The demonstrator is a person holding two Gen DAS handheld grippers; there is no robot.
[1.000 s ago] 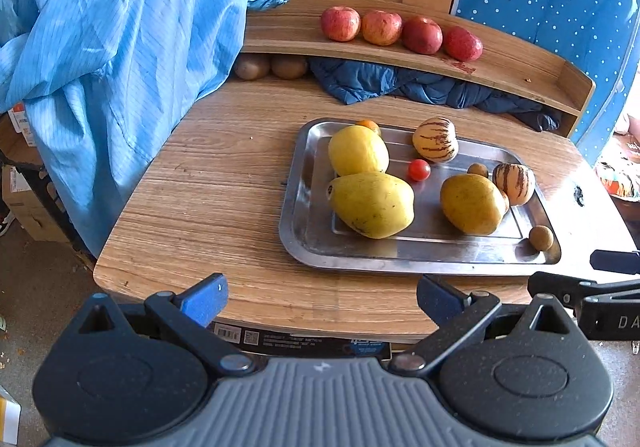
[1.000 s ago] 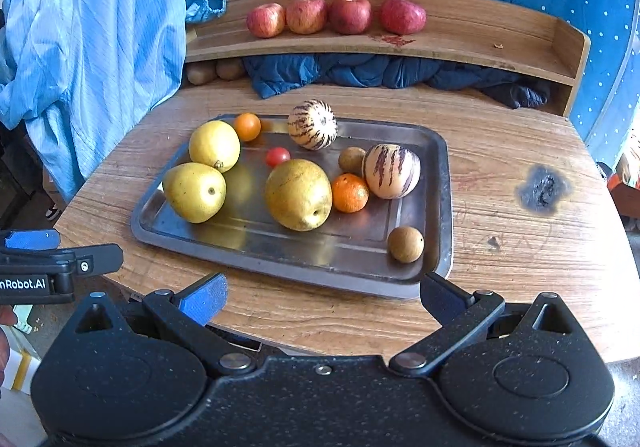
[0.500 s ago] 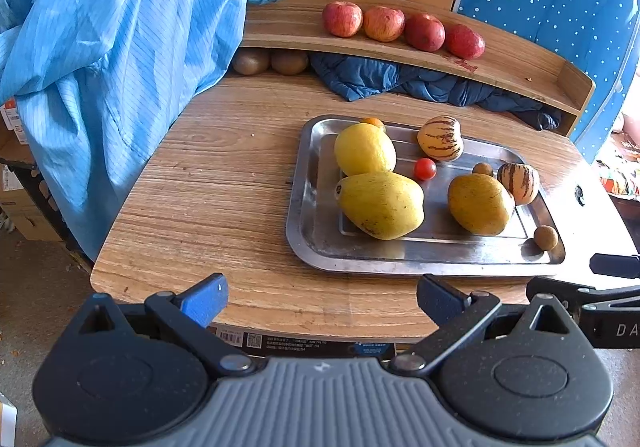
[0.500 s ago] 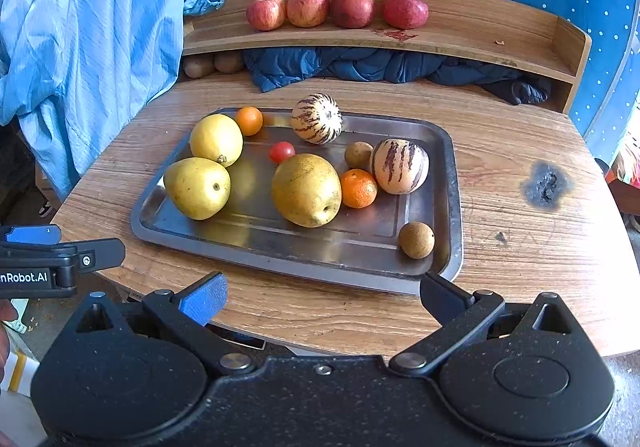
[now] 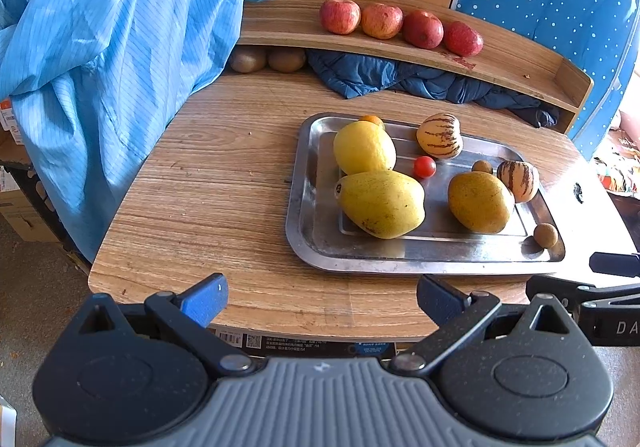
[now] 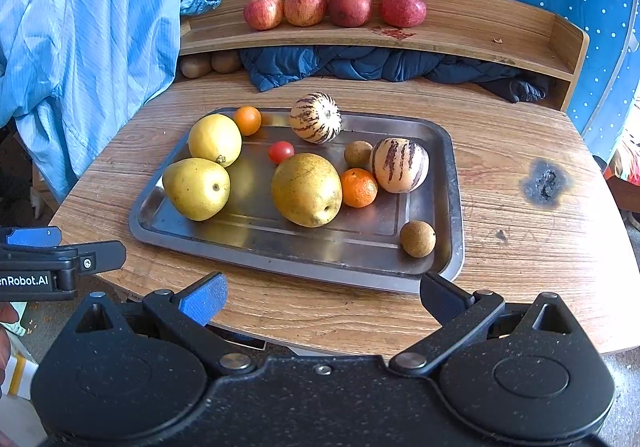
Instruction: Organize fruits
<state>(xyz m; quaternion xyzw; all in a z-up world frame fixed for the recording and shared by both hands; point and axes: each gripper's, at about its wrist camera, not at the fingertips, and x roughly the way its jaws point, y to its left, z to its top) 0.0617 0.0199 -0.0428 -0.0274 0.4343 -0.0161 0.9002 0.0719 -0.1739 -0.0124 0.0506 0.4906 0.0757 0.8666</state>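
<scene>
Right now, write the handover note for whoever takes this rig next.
Left tool: open, empty, short of the table's near edge.
Right tool: open, empty, near the front of the tray.
On the tray: three big yellow fruits, two striped melons, two oranges, a cherry tomato, two small brown fruits.
Done, judging by layout: four apples lined up on the shelf; two kiwis beneath it.
Left: everything on the tray is unsorted.
</scene>
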